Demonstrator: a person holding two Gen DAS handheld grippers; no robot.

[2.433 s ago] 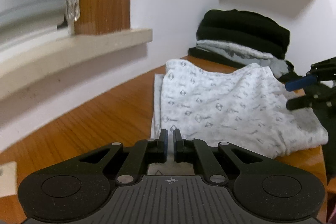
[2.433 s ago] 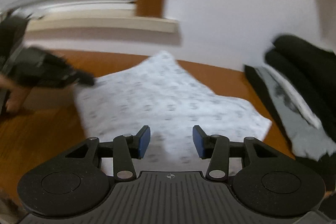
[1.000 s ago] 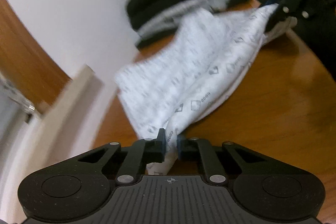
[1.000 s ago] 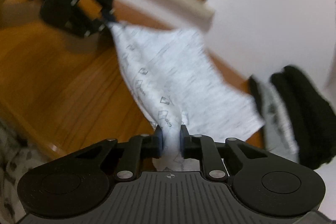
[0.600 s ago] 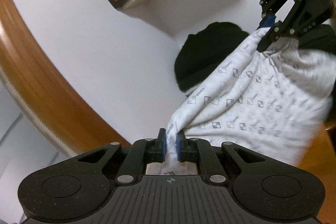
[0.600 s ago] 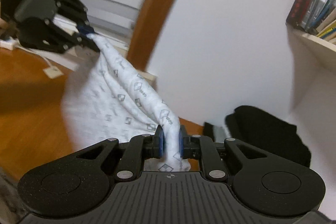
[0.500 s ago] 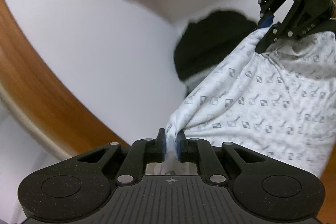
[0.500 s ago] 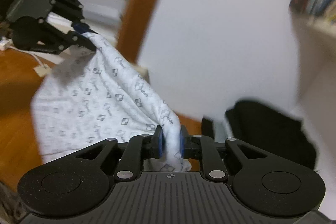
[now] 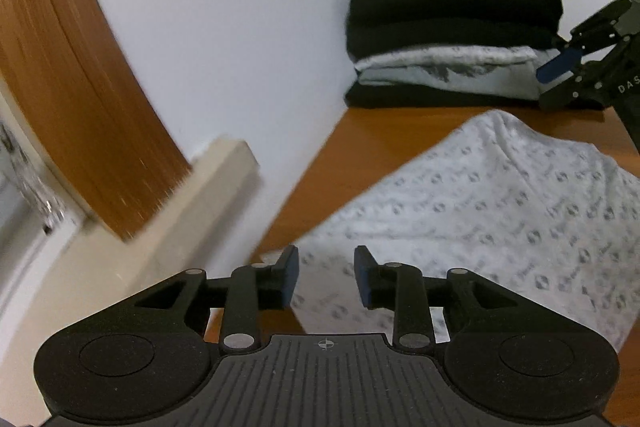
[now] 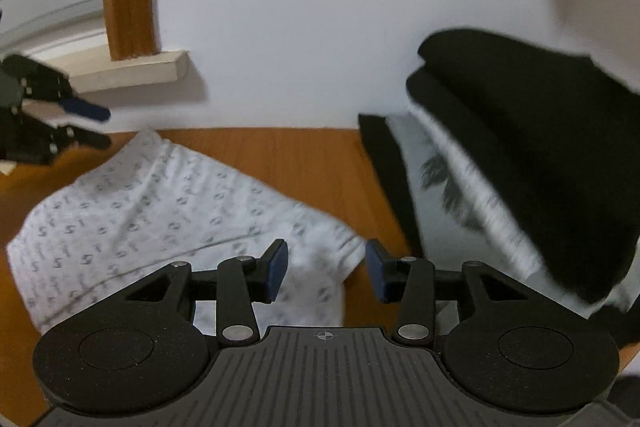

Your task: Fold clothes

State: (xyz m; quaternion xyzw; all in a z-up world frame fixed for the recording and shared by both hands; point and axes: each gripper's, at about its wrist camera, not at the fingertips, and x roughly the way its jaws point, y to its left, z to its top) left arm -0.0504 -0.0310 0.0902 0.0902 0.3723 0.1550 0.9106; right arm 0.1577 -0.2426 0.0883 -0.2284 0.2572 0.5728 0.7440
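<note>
Left wrist view: left gripper (image 9: 326, 277) with jaws parted, nothing between the blue pads. White cotton garment with a small grey printed motif (image 9: 500, 211) lies on the orange-brown wooden tabletop (image 9: 384, 135), its near corner just ahead of the fingertips. Right gripper (image 9: 560, 75) shows at the far right above the cloth's other end, jaws apart, empty. Behind: a stack of folded clothes (image 9: 452, 31) against the white wall — count from top is black bulk (one or two pieces, cannot tell), one pale grey printed piece, one black piece beneath.

Right wrist view: right gripper (image 10: 324, 271) open, holding nothing; the garment (image 10: 160, 199) lies ahead and to the left, rumpled, layered at the near corner. Left gripper (image 10: 86, 125) hangs open over the far corner. Stack (image 10: 520, 155) sits just right of the garment.

Risks, as judged: edges lie uneven, so a fold pressed now could set crooked; a pinch at the layered corner may take one ply only and pull the layers apart; a sweep rightward could topple the stack.

Count: garments on the bare table — one; grippers — two; stacks — one.
</note>
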